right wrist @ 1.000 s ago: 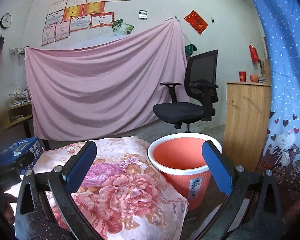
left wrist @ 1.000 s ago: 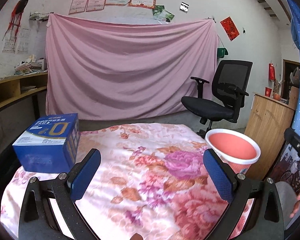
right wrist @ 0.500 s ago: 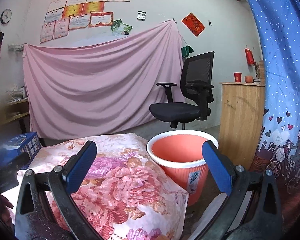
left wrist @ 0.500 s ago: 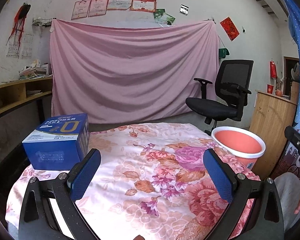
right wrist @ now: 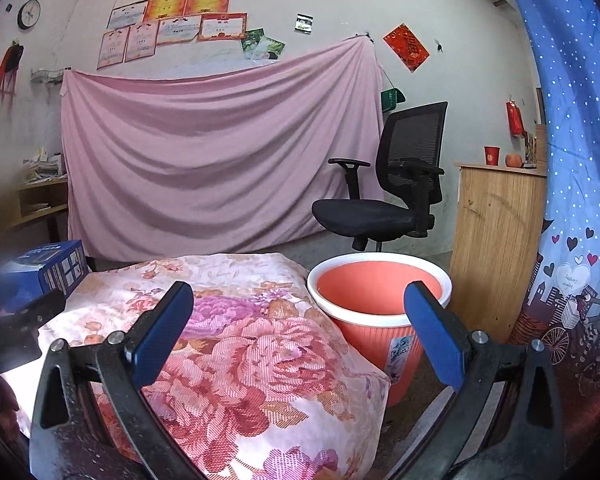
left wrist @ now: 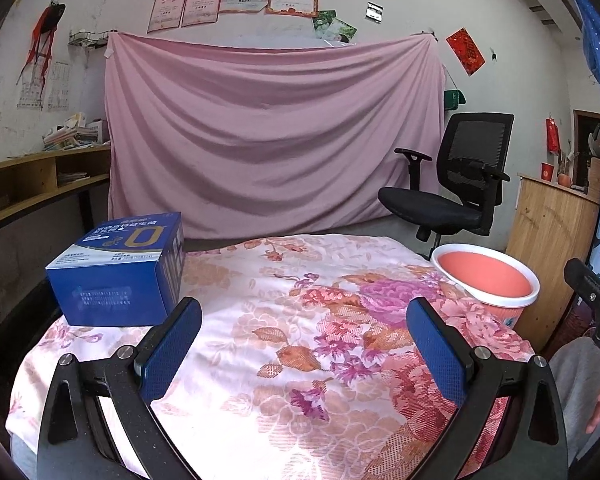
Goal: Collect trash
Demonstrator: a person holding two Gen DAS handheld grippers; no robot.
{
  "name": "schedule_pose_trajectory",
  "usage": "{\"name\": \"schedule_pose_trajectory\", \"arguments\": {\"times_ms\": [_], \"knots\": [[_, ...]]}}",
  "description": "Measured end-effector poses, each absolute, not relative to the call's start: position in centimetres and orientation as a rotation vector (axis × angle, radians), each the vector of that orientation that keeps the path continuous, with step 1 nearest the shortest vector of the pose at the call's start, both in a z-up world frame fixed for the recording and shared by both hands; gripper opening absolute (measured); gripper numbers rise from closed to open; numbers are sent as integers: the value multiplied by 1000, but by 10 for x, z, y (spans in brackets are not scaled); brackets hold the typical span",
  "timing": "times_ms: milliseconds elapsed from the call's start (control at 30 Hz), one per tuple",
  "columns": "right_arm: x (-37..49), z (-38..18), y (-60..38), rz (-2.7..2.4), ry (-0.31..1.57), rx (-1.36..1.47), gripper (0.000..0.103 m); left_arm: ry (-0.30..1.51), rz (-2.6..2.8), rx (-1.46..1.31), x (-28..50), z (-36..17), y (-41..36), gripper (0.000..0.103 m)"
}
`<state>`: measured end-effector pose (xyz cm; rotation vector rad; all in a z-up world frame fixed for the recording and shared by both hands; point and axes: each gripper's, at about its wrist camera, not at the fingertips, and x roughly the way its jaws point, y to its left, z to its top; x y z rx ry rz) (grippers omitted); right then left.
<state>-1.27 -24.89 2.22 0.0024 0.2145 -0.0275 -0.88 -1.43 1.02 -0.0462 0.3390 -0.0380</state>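
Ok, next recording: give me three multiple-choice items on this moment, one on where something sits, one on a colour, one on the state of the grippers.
1. Where is the blue box?
A. Inside the bin
B. On the flowered cloth, at its far left corner
C. On the office chair

2. What colour is the inside of the bin?
A. Salmon pink
B. Green
C. Black

3. How do the left gripper and right gripper stand?
A. Both shut on the box
B. Left shut, right open
C. Both open and empty

Answers:
1 B, the box rests on the flowered cloth in the left wrist view.
2 A, its inner wall shows salmon pink under a white rim.
3 C, each pair of blue pads stands wide apart with nothing between.
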Motion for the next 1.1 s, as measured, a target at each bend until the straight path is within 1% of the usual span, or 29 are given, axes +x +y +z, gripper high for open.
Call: {"name": "schedule_pose_trajectory", "arguments": {"times_ms": [1100], "knots": [[-8,18,-252,-25,240,12,103,332,-39,-41,-9,10,-14,100]]}}
